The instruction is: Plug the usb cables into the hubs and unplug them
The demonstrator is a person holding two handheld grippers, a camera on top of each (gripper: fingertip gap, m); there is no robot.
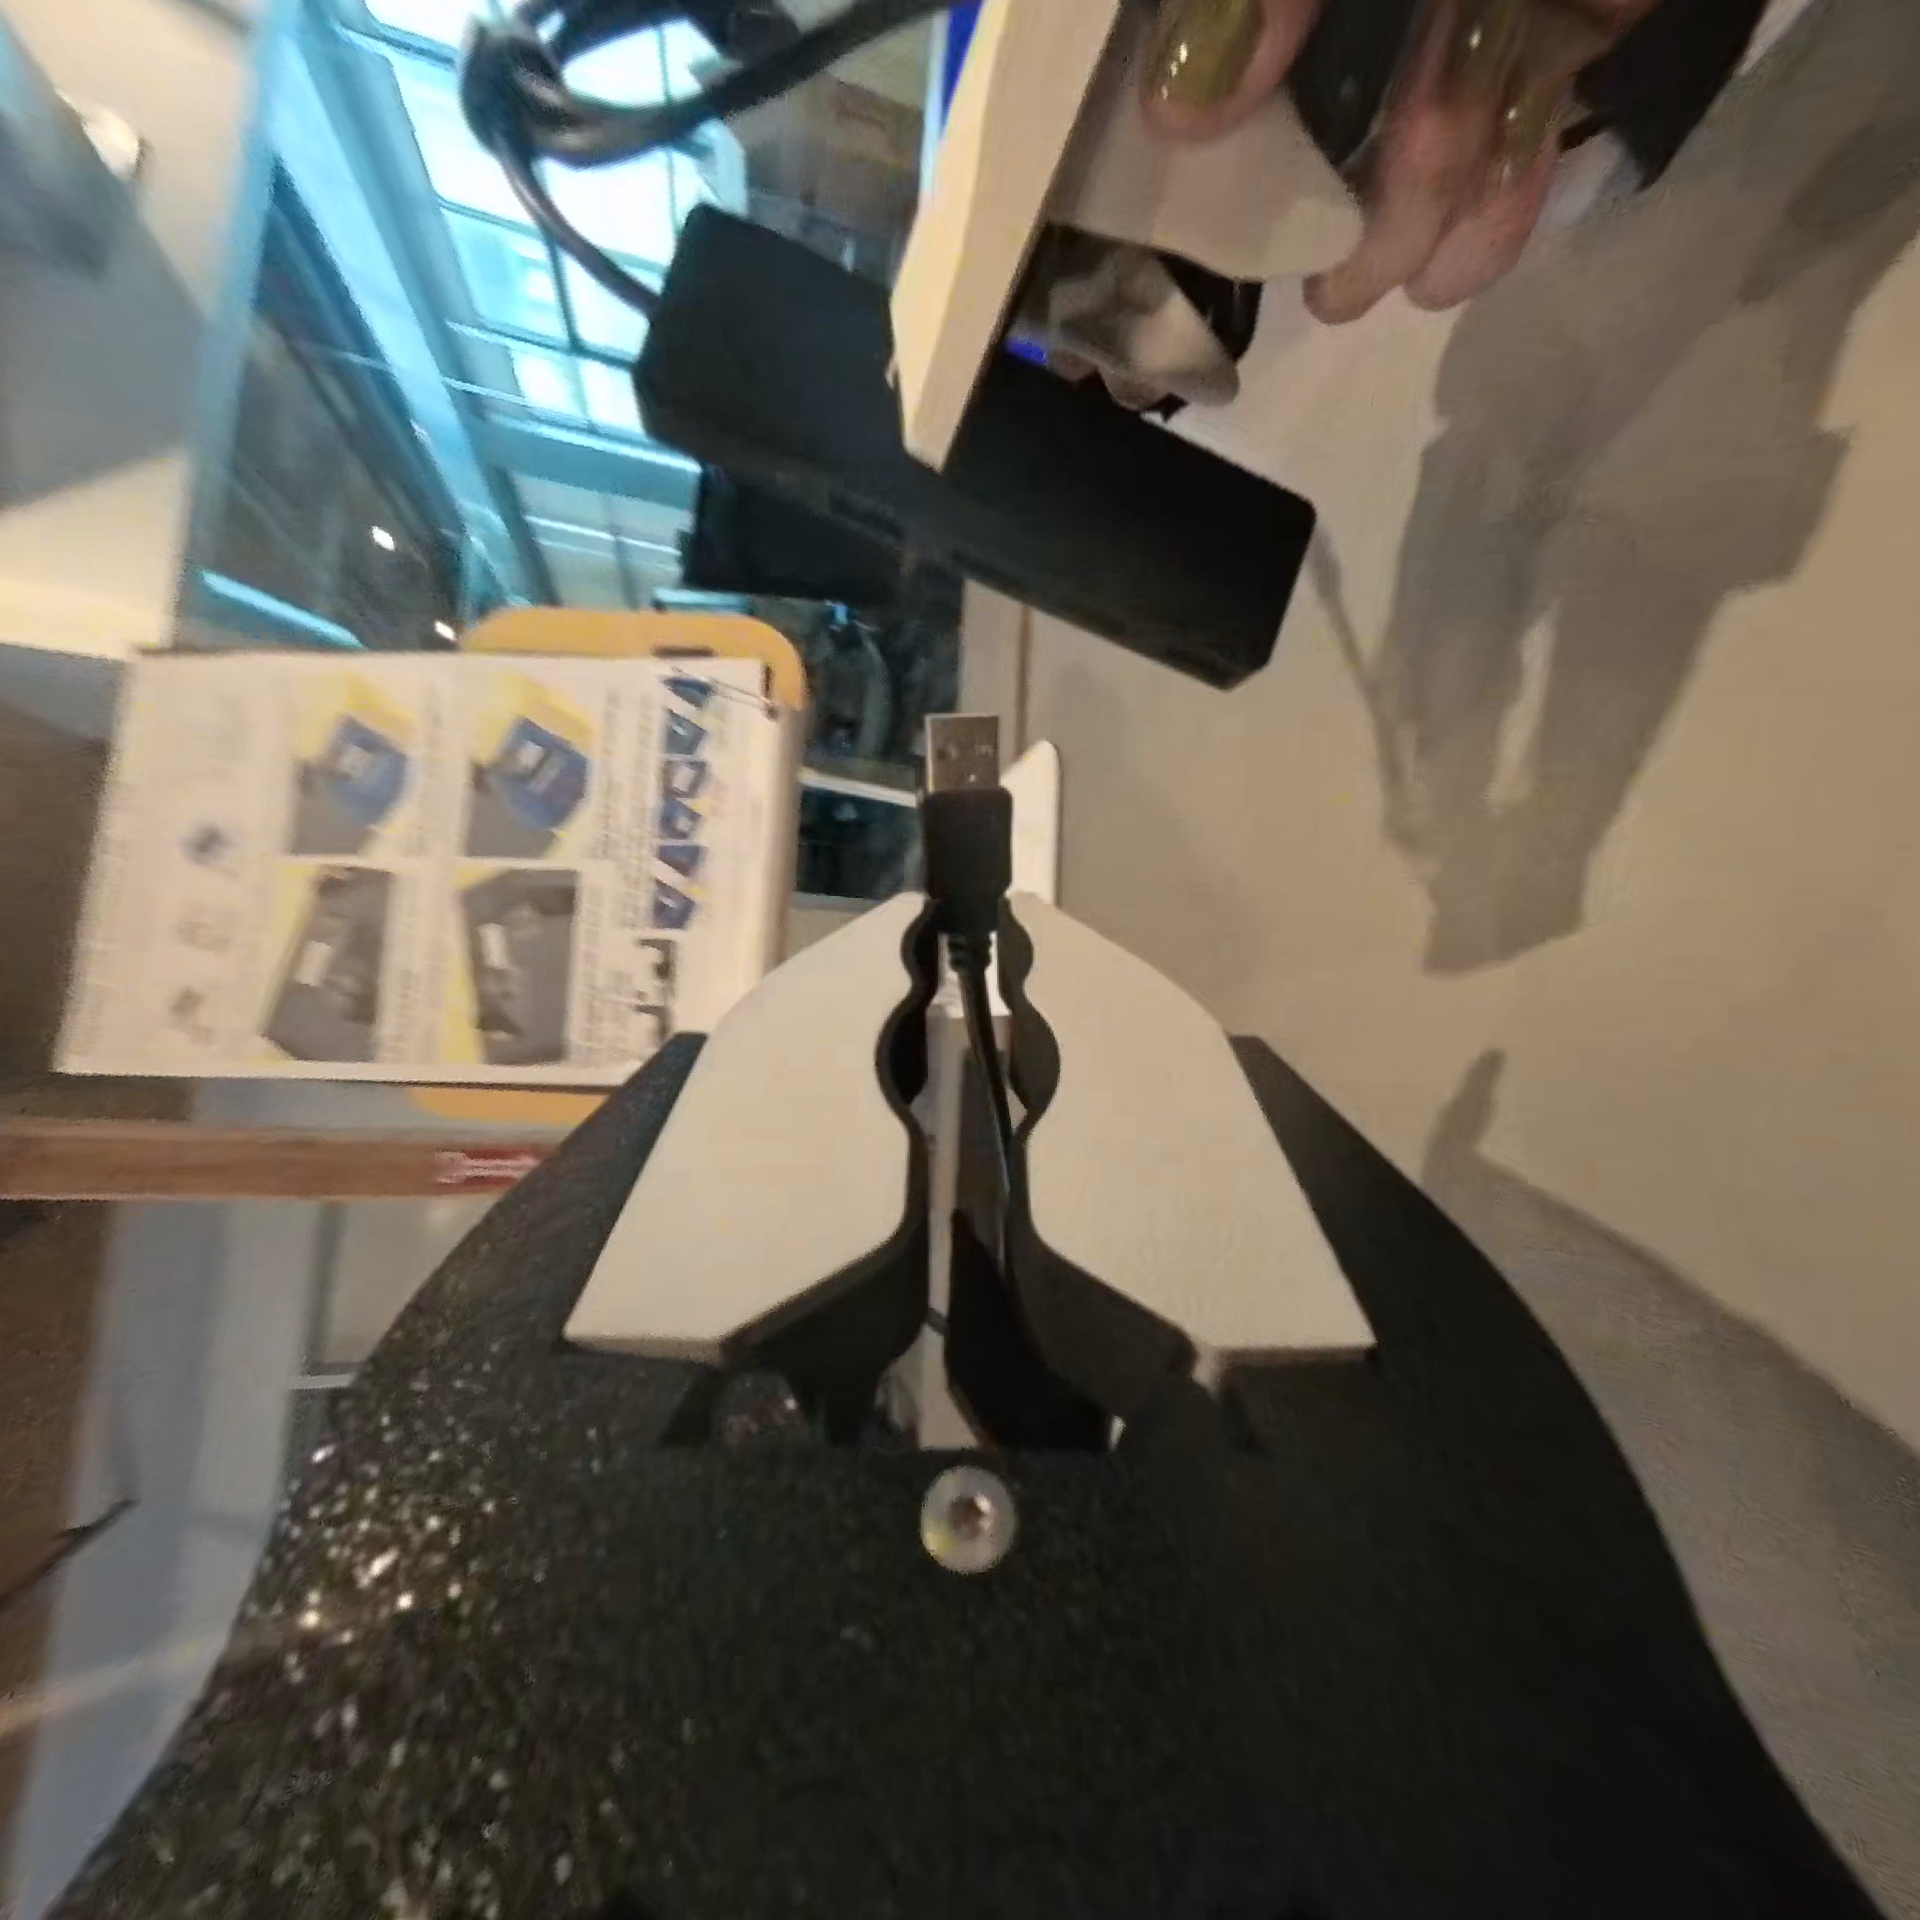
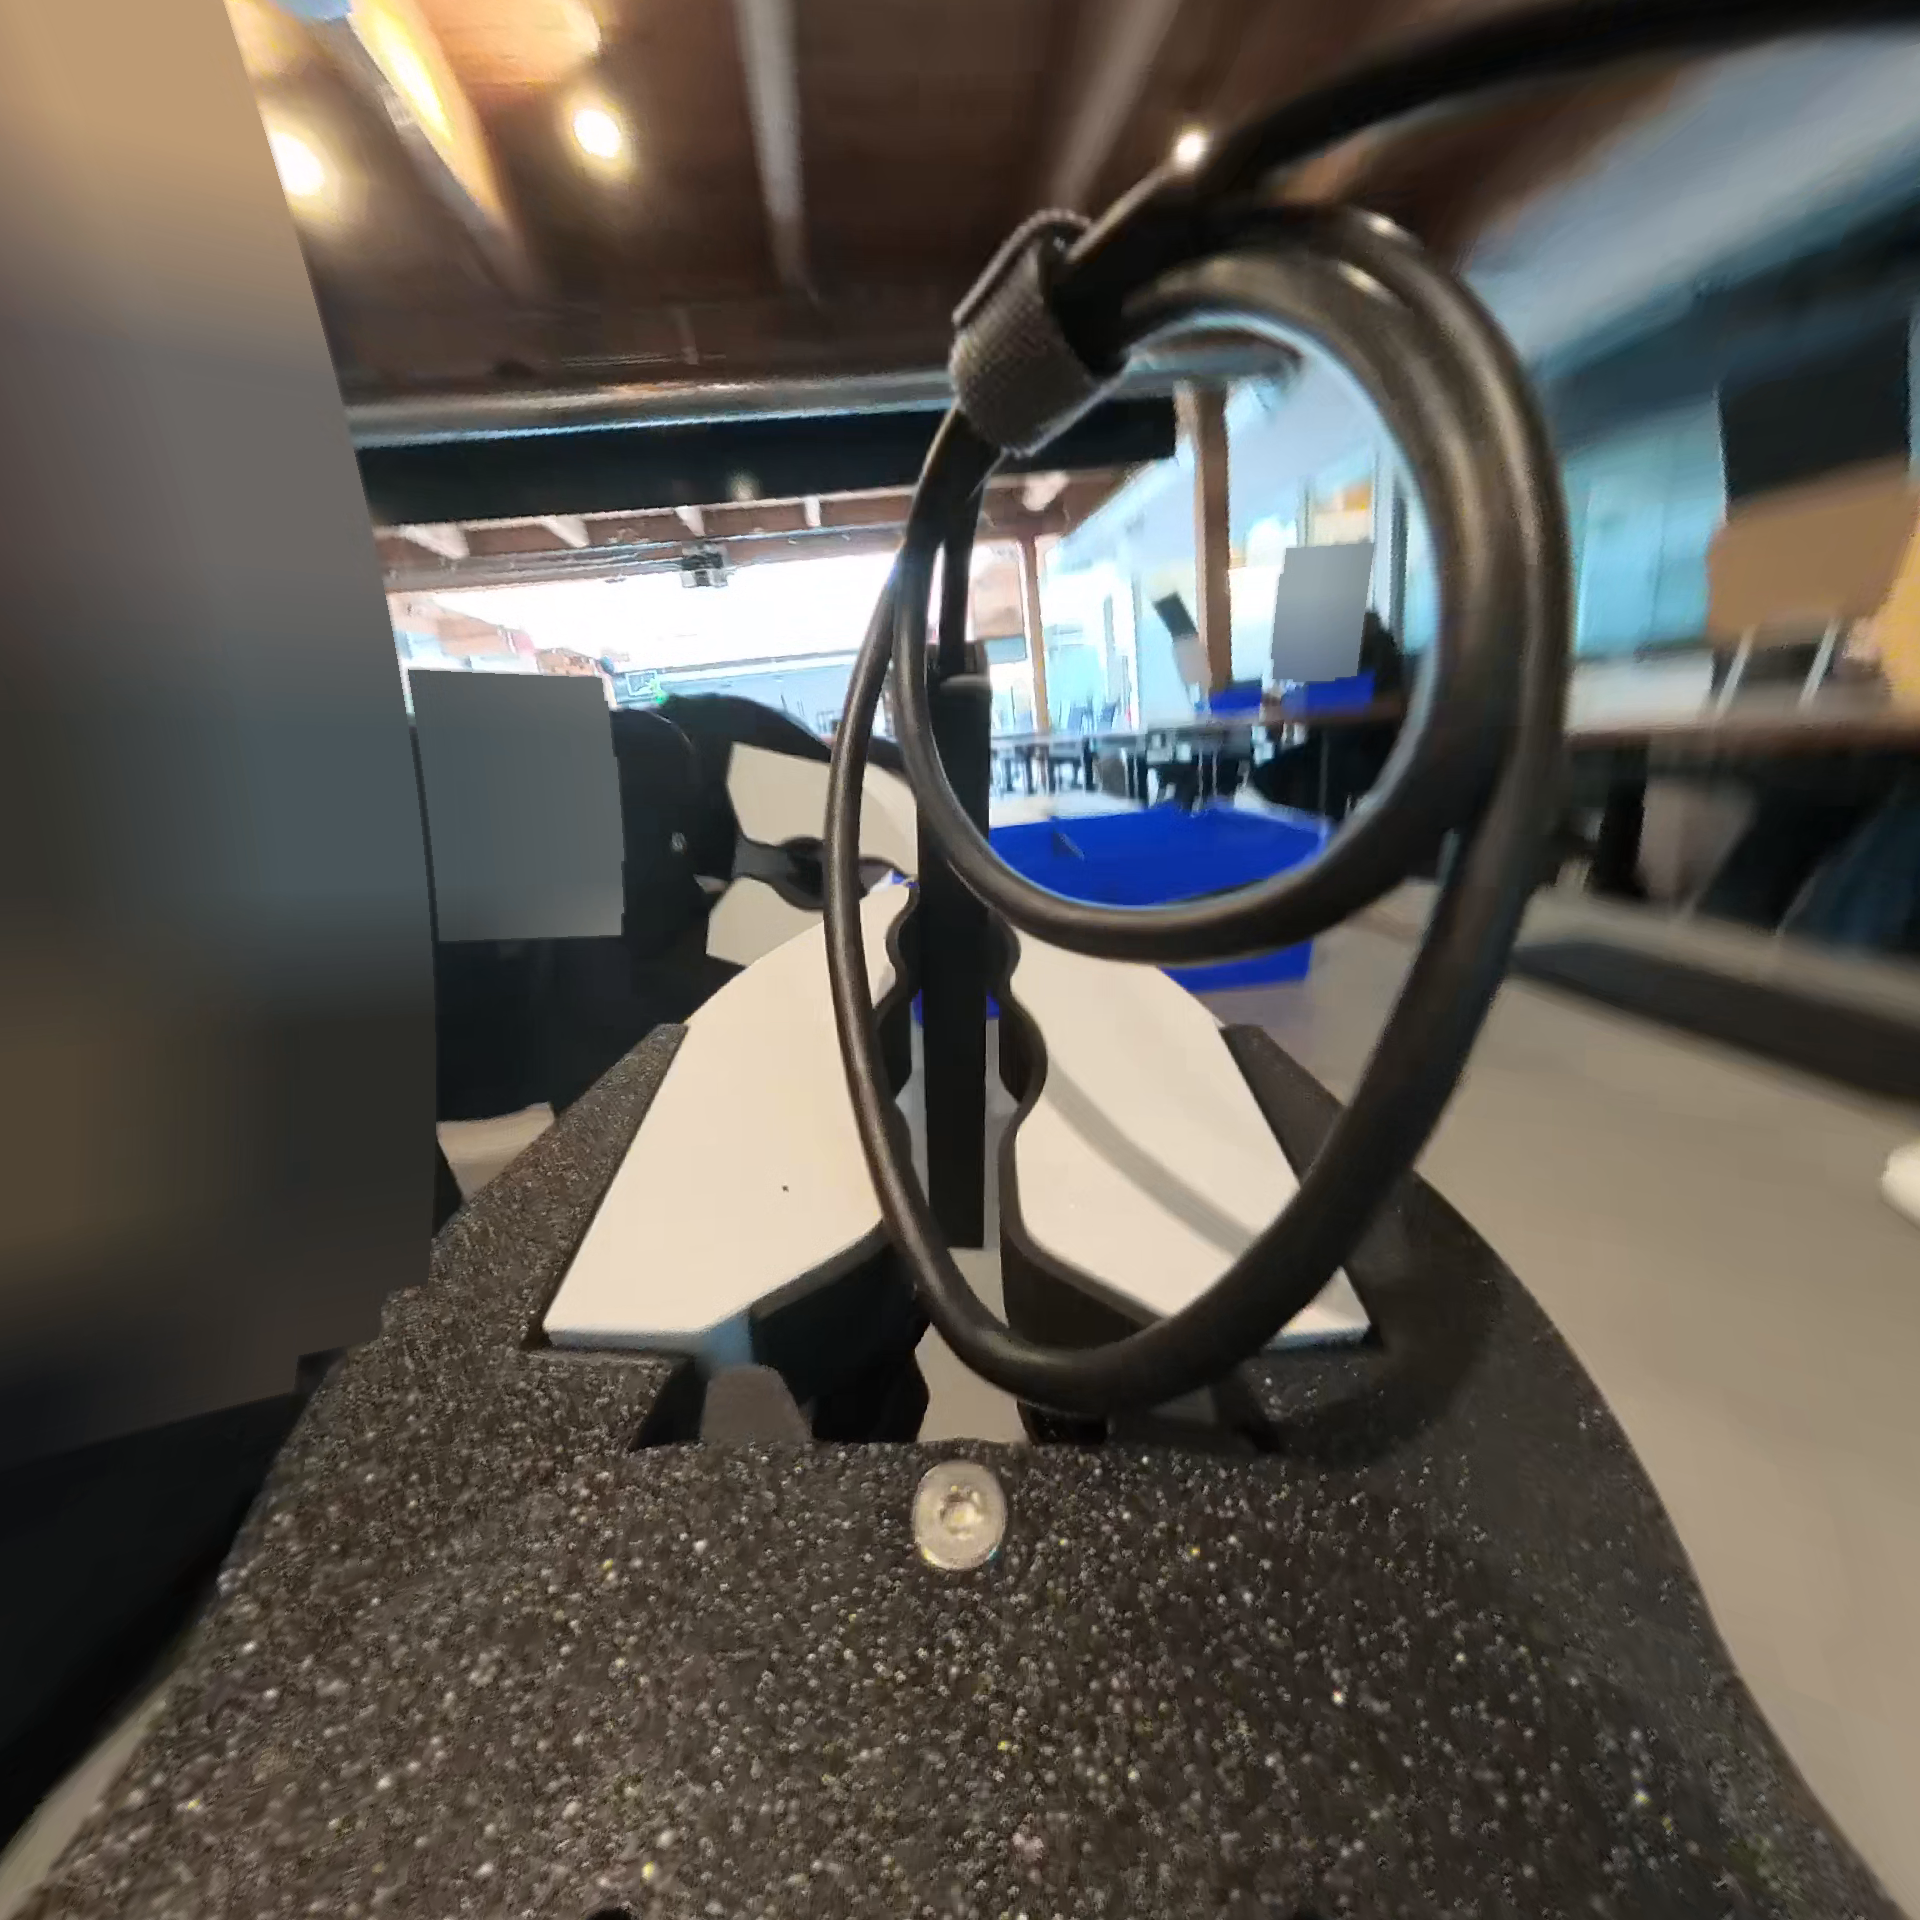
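Note:
My left gripper (image 1: 961,904) is shut on a black USB cable (image 1: 977,997). The cable's silver plug (image 1: 964,753) sticks out ahead of the fingertips. A black hub (image 1: 1101,520) hangs in the air just beyond the plug, a short gap away, and is held by my right gripper (image 1: 987,270). In the right wrist view my right gripper (image 2: 951,914) is shut on the hub (image 2: 956,831), seen edge-on. The hub's own coiled black cable (image 2: 1455,623), tied with a strap (image 2: 1023,343), dangles in front of the camera. The left gripper (image 2: 790,821) shows behind it.
A printed white cardboard box (image 1: 416,862) stands to the left of the plug. The grey table top (image 1: 1247,883) lies to the right, with shadows on it. A hand (image 1: 1403,156) holds the right gripper. A blue bin (image 2: 1143,862) sits on the table beyond.

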